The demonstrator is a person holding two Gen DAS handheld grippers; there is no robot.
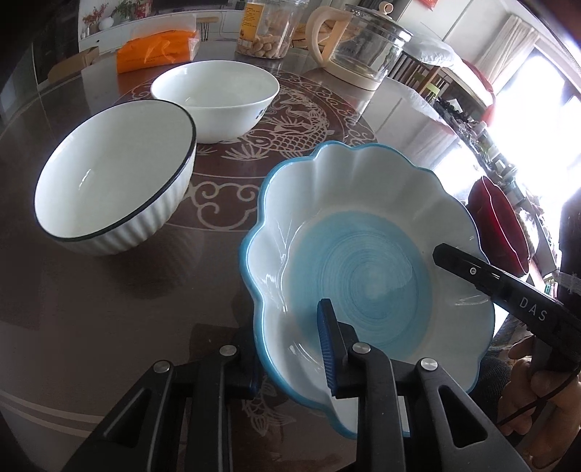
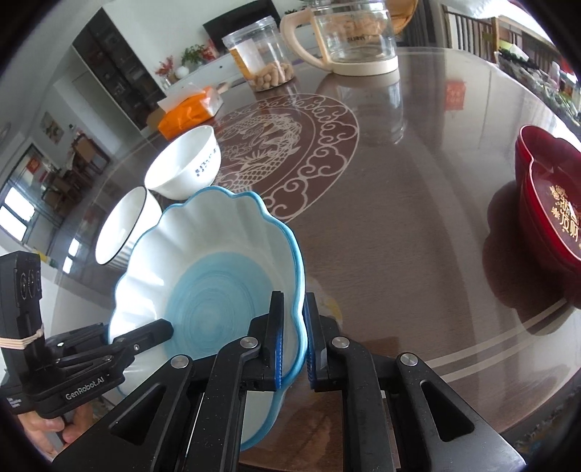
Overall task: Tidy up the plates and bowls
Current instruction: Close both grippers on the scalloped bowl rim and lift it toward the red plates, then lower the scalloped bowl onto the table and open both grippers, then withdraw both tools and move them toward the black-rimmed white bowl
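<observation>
Red tray's (image 2: 552,203) gold lettering, right view only

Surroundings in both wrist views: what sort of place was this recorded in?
Most likely a home dining area. A round dark table with a dragon inlay carries a glass kettle, a snack jar and a tissue pack; a white sideboard with flowers stands behind.

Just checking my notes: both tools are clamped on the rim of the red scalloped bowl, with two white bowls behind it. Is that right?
Wrong colour. The bowl that the left tool and right tool clamp is the blue scalloped bowl; the red bowl sits untouched aside, as the right wrist view shows. Two white bowls do stand behind.
</observation>
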